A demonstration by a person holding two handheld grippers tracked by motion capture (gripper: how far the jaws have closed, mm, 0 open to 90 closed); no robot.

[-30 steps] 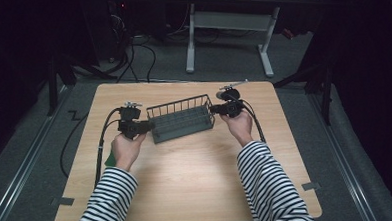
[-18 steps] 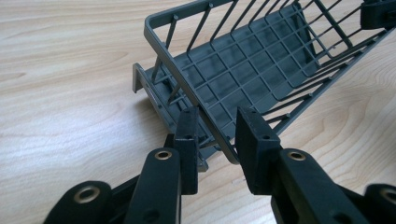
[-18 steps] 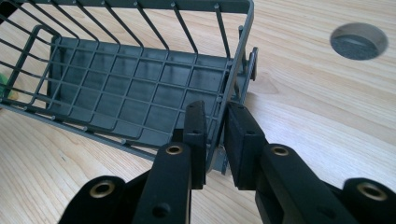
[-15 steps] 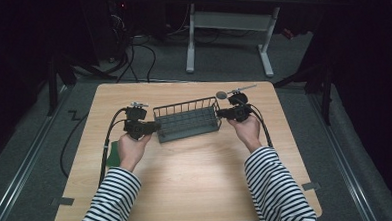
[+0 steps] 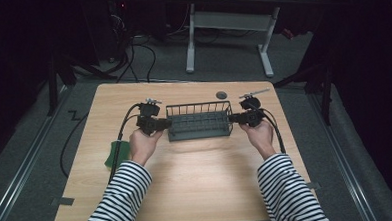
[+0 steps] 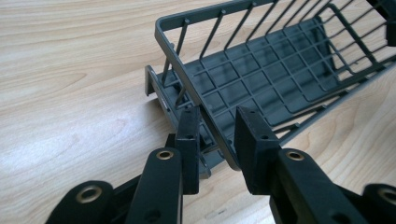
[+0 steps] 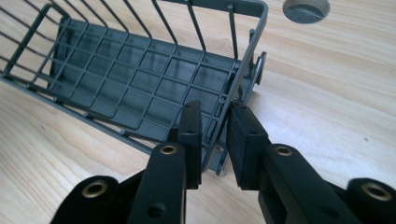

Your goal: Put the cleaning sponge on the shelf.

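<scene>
The grey wire basket sits on the wooden table toward its far middle, with the left gripper at one short end and the right gripper at the other, an arrangement that suits carrying a long, light frame level with two hands. In the left gripper view the jaws clamp the end rim wire. The right jaws have just been opening; they straddle the opposite end wire with slight gaps, so that grip appears released.
</scene>
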